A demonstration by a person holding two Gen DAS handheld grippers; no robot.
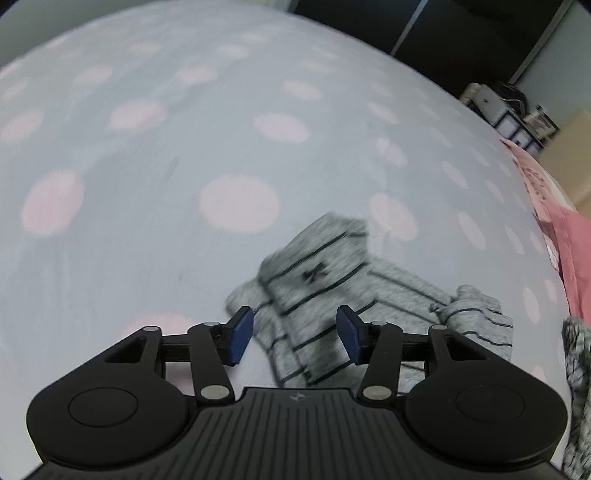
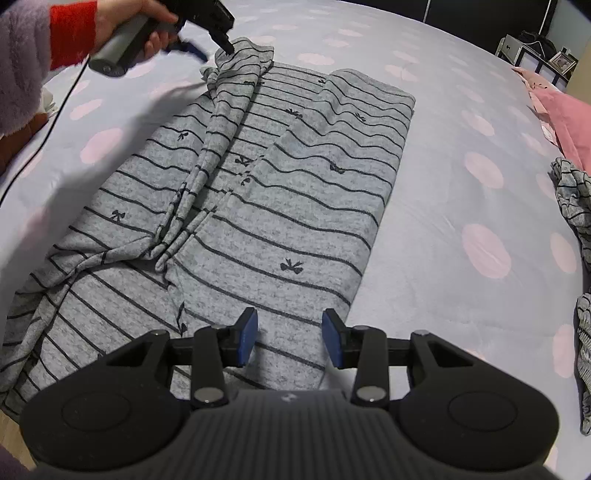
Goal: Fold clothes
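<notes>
Right gripper [image 2: 290, 338]: nearest item in the right wrist view; blue pads stood apart with nothing pinched between them, hovering over the near hem of the garment.
Left gripper [image 1: 295, 336]: pads likewise parted and empty in its own view, poised above the far end of the same garment; that view was motion-blurred. From the right wrist view it was seen at the far left, held in the person's hand [image 2: 138, 24], tip just at the bunched top edge; contact could not be told.
Striped garment [image 2: 236, 192]: grey knit with dark stripes and small bows, lying lengthwise on the bedsheet [image 2: 461, 129], reaching away from the right gripper. The right side lay folded in, fairly flat; the left side carried a raised ridge running up the middle to a crumpled peak at the far end.
Step in hand (judged): tidying the left-side fold before the garment is halved lengthwise.
Method note: take the far bunched edge on one layer only, draw it outward until the ridge flattens, and lay it parallel to the opposite fold; the near hem wants holding down meanwhile so the whole piece does not slide.
Risk: catching both layers would drag the finished side open.
Second grey garment [image 2: 572, 199]: crumpled at the right edge, well apart.
Pink cloth [image 2: 561, 114]: farthest, at the bed's right side.
</notes>
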